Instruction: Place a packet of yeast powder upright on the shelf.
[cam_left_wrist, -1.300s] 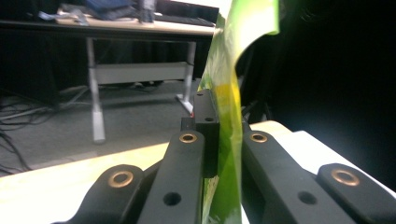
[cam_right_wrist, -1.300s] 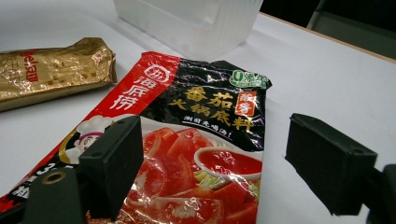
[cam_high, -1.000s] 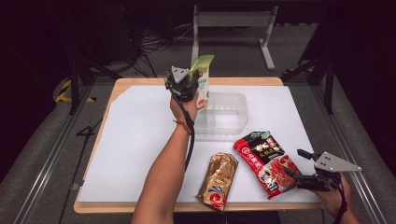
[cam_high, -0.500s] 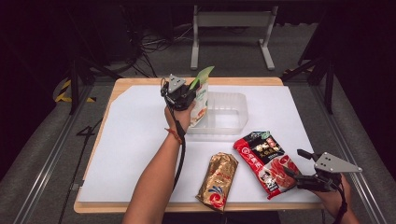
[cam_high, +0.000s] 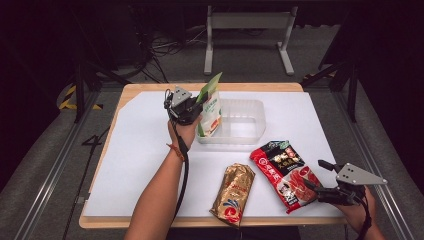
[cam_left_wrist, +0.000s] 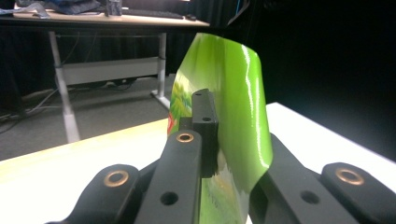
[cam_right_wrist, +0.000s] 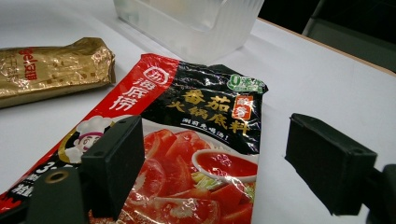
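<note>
A: Centre of the high view, the white table (cam_high: 140, 150) carries it all, and up by the clear tub (cam_high: 245, 120) the left gripper (cam_high: 192, 111) has its jaws pinching a green-and-white pouch (cam_high: 210, 107), tilted, its bottom at the tub's left end.

B: My read: that pouch is going in. Best to lower it level inside the wall and only then let the jaws part, or it may flop over the rim.

A: In the left gripper view the glossy green film (cam_left_wrist: 233, 107) bows between the jaws, so it's thin and springy.

B: Lower right of the high view, the right gripper (cam_high: 320, 175) rests with jaws spread over the red soup-base packet (cam_high: 282, 172), gripping nothing.

A: And the smaller gold packet (cam_high: 232, 194) lies flat just left of the red one, near the bottom edge.
</note>
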